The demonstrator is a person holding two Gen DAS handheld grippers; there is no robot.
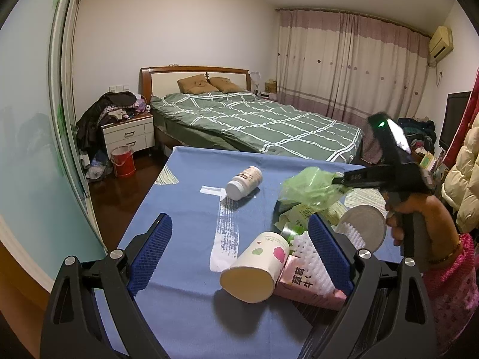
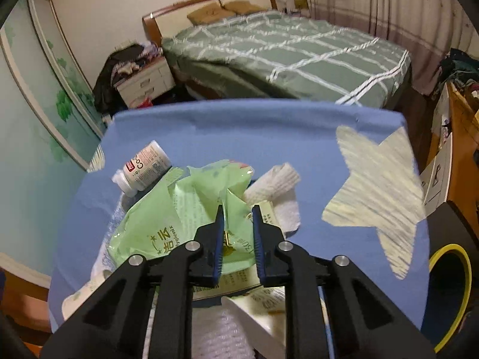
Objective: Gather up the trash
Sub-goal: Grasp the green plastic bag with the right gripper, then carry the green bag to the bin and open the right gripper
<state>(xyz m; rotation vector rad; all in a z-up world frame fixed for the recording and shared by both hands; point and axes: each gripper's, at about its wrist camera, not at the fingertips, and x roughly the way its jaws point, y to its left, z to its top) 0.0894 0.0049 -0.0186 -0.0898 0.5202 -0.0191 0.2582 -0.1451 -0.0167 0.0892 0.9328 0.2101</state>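
Observation:
A table under a blue cloth (image 1: 185,179) carries a pile of trash. My right gripper (image 2: 238,211) is shut on a crumpled green plastic wrapper (image 2: 179,209), and from the left wrist the wrapper (image 1: 305,190) hangs from its tip (image 1: 338,178) above the pile. My left gripper (image 1: 241,221) stands wide open just over the cloth. A tipped paper cup (image 1: 254,266) lies ahead, between its fingers, with a pink carton (image 1: 299,281) and white foam netting (image 1: 311,257) against the right finger. A white pill bottle (image 1: 244,182) lies on its side farther back.
A crumpled tissue (image 2: 278,185) lies beside the wrapper. A grey round disc (image 1: 366,224) sits at the pile's right. A yellow-rimmed dark bin (image 2: 449,293) stands at the table's right. Beyond are a green bed (image 1: 254,119) and a red bucket (image 1: 122,161). A person's hand (image 1: 419,215) grips the right handle.

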